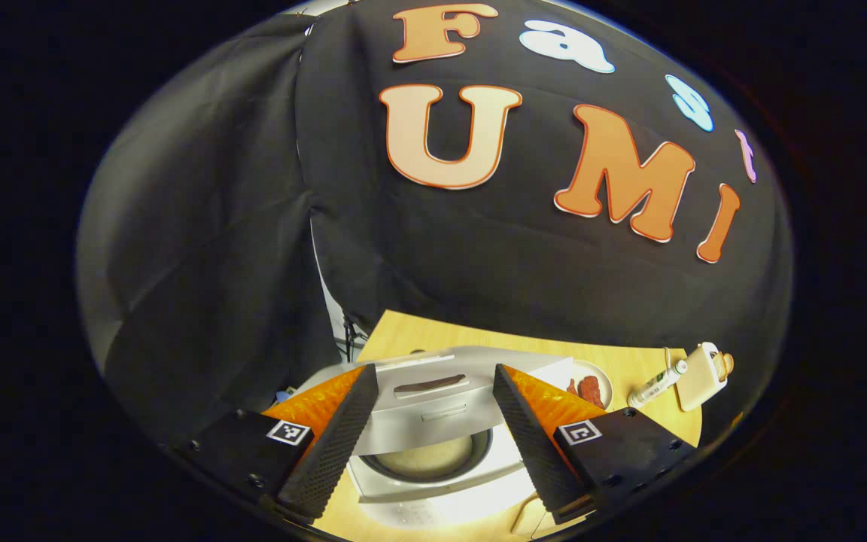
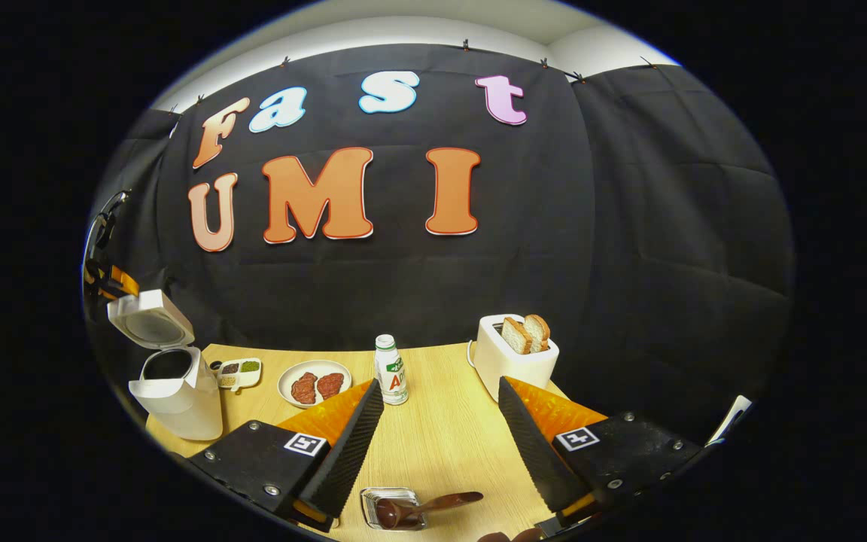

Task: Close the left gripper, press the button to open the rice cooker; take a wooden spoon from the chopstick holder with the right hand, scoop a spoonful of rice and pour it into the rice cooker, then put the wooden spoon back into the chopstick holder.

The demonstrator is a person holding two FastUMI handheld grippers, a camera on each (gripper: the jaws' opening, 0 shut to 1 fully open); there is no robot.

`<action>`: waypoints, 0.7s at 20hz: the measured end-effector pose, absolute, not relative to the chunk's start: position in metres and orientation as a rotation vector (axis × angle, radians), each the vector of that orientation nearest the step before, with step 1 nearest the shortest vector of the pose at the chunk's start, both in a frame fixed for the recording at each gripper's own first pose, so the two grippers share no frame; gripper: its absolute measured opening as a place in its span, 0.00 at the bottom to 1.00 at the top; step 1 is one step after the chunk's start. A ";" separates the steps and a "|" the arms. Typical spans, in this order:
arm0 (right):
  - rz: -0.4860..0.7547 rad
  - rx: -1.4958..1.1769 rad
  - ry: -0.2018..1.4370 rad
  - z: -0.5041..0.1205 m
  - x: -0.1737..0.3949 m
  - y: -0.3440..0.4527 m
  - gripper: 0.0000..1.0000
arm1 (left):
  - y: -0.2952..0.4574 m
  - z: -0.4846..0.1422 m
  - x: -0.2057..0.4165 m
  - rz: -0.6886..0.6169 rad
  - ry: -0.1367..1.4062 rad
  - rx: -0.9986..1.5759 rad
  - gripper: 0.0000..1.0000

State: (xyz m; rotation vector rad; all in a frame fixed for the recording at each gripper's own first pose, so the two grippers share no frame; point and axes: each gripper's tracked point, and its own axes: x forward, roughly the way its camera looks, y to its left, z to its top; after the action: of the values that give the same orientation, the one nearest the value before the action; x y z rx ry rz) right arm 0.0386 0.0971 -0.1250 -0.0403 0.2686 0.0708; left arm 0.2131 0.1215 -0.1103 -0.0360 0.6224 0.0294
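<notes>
Both jaws are wide apart and hold nothing. Your left gripper (image 1: 433, 436) hangs right over the cooker (image 1: 433, 444); its lid (image 1: 433, 388) is up and the pot sits between the jaws. Your right gripper (image 2: 433, 444) hangs over the table (image 2: 441, 444). The spoon (image 2: 418, 508) lies below and between its jaws, its bowl in a small clear tray (image 2: 388, 508). The bottle (image 2: 390, 370) stands just ahead of the left finger. Go down crooked and a finger may push the spoon away, or tip the tray.
</notes>
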 end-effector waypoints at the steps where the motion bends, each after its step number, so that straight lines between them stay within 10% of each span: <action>1: 0.081 -0.046 0.264 -0.123 0.035 0.101 0.95 | 0.119 -0.124 0.202 0.023 0.641 -0.044 1.00; 14: 0.124 -0.093 0.288 -0.132 -0.013 0.109 0.95 | 0.115 -0.216 0.149 0.031 0.698 -0.126 1.00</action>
State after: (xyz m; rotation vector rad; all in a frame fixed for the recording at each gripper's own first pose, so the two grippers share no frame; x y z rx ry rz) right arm -0.0129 0.1086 -0.1324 -0.0926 0.2885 0.1241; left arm 0.1489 0.1149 -0.2158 -0.1256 0.6979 0.0312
